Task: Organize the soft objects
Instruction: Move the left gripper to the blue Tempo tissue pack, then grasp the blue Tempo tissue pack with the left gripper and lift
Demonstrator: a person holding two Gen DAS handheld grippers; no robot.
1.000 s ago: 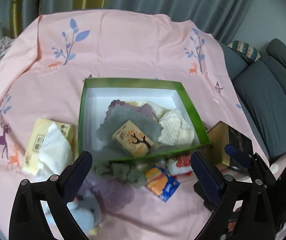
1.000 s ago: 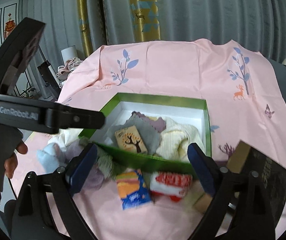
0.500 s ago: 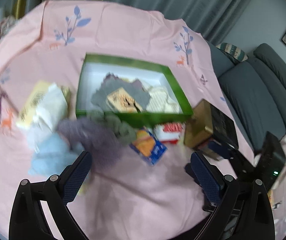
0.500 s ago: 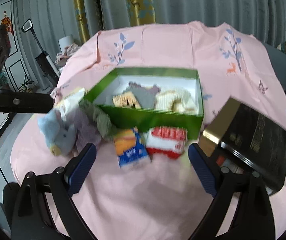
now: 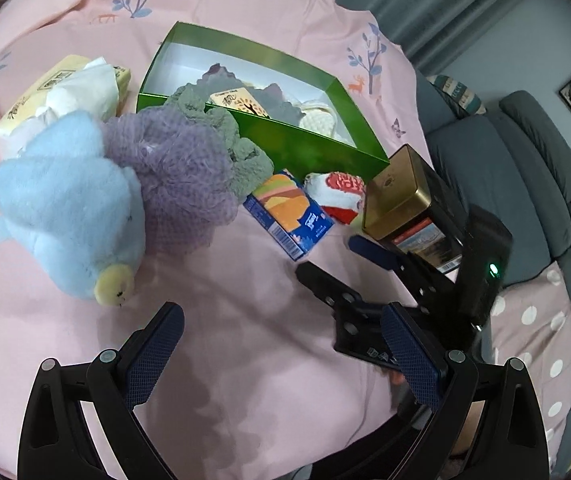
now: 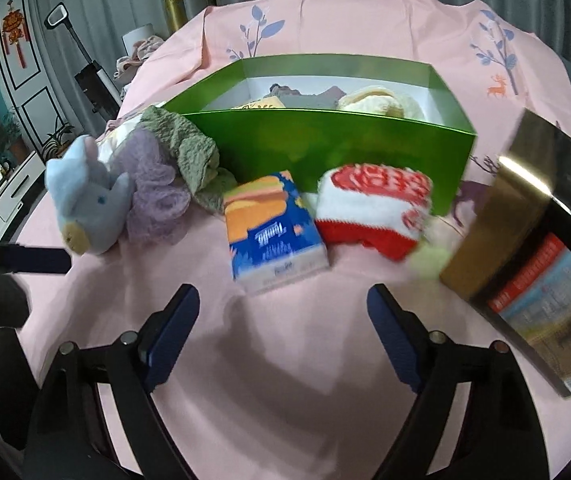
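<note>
Across the pink cloth (image 5: 277, 380) covering the counter, soft things heaped beside a green box (image 5: 309, 148). Left tool (image 5: 281, 344) spread wide over bare cloth, gripping nothing. Right tool (image 6: 283, 322) equally wide apart, also holding nothing, hovering just short of a blue tissue pack (image 6: 273, 232) printed with a burger. Same right tool visible in the left view (image 5: 369, 276), low on the right near a gold-and-black tin (image 5: 401, 196). Just beside the tissue pack, a red and white sock (image 6: 373, 208), touching or nearly touching the box's front wall. Left of the pack, a grey-green cloth (image 6: 189, 148) draped against the box corner, overlapping a purple mesh pouf (image 6: 153, 192), with a pale blue plush toy (image 6: 85, 200) pressed against the pouf on its far side. Behind the plush in the left view, a yellow tissue packet (image 5: 61, 88) with white tissue spilling out. Inside the box: a small carton with a tree print (image 5: 241, 104) on top of a grey cloth (image 5: 277, 108), and a cream knitted piece (image 5: 321, 120) at the right end. Grey sofa (image 5: 533, 168) off to the right of the counter.
</note>
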